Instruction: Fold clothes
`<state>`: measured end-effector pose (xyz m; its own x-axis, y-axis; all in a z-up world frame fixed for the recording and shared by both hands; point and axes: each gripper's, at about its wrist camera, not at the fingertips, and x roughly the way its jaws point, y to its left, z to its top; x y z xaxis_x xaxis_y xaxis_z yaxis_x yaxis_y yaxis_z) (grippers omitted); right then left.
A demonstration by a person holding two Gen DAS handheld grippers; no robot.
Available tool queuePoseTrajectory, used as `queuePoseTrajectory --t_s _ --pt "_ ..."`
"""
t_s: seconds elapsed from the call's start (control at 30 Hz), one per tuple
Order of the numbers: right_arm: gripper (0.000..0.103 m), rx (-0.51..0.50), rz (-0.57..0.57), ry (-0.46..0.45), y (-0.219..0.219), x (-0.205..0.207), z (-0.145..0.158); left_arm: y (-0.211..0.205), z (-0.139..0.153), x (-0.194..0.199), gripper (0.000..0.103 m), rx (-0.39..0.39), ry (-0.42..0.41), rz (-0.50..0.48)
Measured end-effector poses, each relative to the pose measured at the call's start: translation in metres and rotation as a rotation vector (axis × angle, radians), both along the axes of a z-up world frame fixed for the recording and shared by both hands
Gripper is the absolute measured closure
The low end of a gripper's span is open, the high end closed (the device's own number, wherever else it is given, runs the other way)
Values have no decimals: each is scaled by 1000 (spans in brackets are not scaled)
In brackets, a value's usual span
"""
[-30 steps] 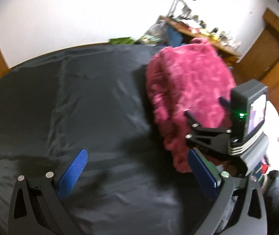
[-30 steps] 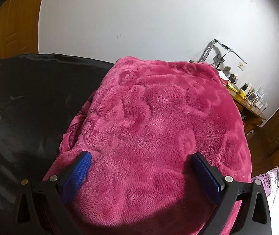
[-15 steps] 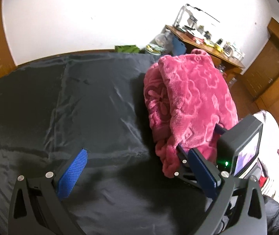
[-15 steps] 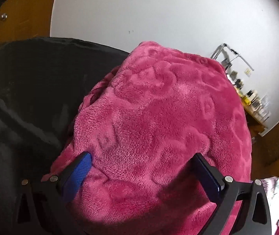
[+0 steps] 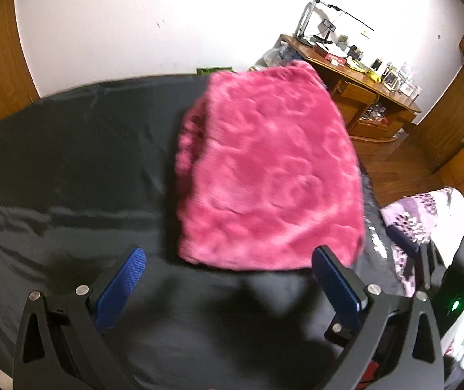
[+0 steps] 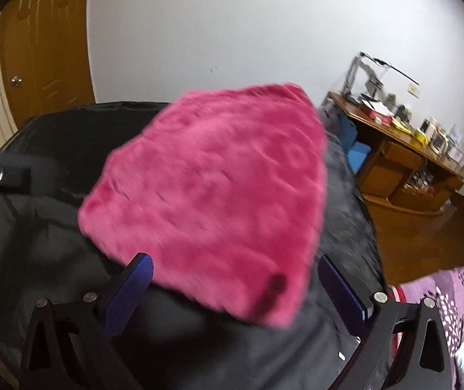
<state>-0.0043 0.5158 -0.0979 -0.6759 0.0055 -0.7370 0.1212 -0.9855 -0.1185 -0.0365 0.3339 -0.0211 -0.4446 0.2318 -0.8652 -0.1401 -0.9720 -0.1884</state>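
Note:
A pink fleece garment (image 5: 264, 175) lies folded in a thick, roughly square stack on the black sheet (image 5: 69, 178). My left gripper (image 5: 230, 260) is open, its blue fingertips just short of the stack's near edge, and holds nothing. In the right wrist view the same garment (image 6: 212, 195) is blurred by motion. My right gripper (image 6: 235, 265) is open, with the garment's near corner lying between and beyond its fingers. Whether they touch it, I cannot tell. Part of the right gripper's body (image 5: 453, 302), with a green light, shows low at the right of the left wrist view.
A wooden desk (image 5: 362, 78) loaded with small items stands beyond the bed's far right corner. A purple floral cloth (image 5: 427, 214) lies at the right edge. A wooden door (image 6: 43, 48) is at the back left. The black sheet (image 6: 36, 227) spreads wide to the left.
The garment, bunched up over the right gripper before, now lies flat as a folded stack. Both grippers have drawn back toward its near edge, and the left one has swung right to face it.

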Motion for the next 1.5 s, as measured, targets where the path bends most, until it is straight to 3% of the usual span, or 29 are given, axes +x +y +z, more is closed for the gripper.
queuePoseTrajectory --t_s 0.23,0.47,0.9,1.5 --pt "0 -25 -74 -21 40 45 -4 51 22 18 0 -24 74 -56" --pt "0 -48 -113 -17 59 57 -2 74 41 32 0 -53 139 -110" --pt "0 -55 -101 -22 50 61 2 67 47 35 0 -24 124 -92" --pt "0 -64 -110 -55 57 70 -9 72 44 43 0 -50 170 -100"
